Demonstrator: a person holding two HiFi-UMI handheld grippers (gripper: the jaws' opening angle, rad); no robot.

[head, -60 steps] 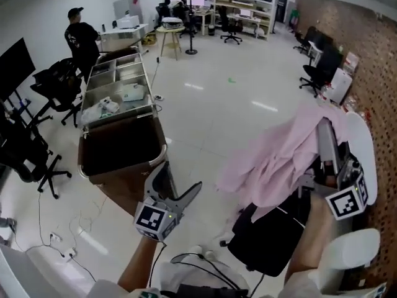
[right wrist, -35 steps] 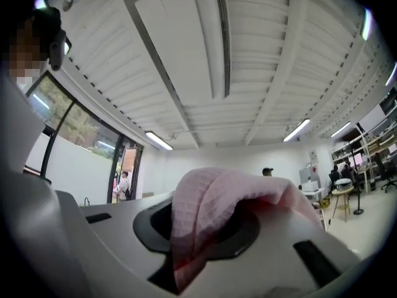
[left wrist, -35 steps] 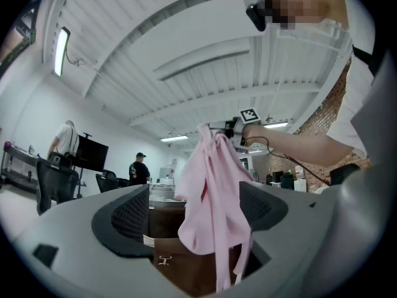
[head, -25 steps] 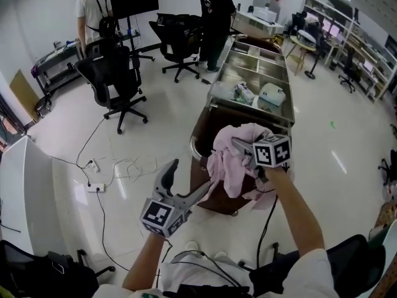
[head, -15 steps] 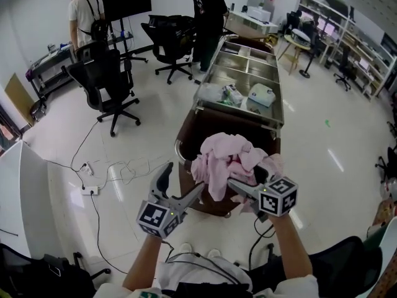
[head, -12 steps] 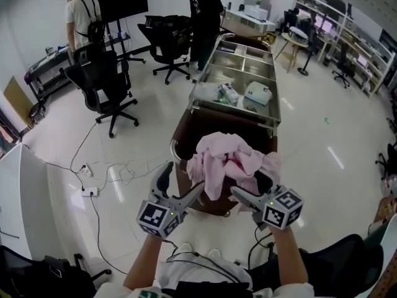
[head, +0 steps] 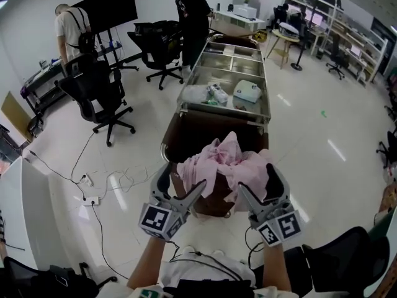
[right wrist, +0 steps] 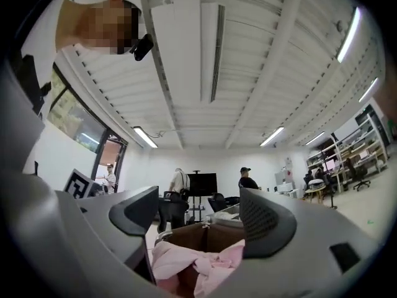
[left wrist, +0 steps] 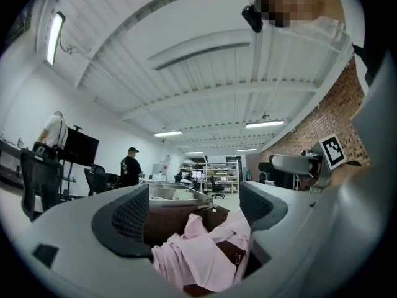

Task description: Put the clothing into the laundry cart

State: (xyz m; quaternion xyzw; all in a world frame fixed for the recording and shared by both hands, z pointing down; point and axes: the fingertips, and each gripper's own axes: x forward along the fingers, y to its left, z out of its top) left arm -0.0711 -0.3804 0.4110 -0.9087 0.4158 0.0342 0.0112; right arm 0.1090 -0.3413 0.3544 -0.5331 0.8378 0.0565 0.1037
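Two tongs: both mine, held just short of the near end of the laundry cart point(head: 181, 134), one at each side of the heap.
Left tongs point(head: 182, 179): jaws wide apart with nothing gripped. The cloth shows through the gap but lies beyond the tips, untouched.
Right tongs point(head: 257, 180): jaws have just been opening and now stand wide. Nothing is between the pads, and the cloth sits past them.
Clothing: the pink garment point(head: 217, 163) is heaped on the near end of the brown cart, with a fold drooping over the near rim toward me.
Cart: the dark open bin is nearest me. Steel trays point(head: 226, 79) with a few pale bundles lie at its far side.
Done: I judge the main step finished, since the garment is at the cart and free of both tongs.
Left: the heap rides high and part hangs outside, so I judge it may want pushing down into the bin. I cannot tell whether more clothing waits elsewhere.
Bystanders: two people point(head: 192, 11) stand far beyond the cart, well apart from my work.
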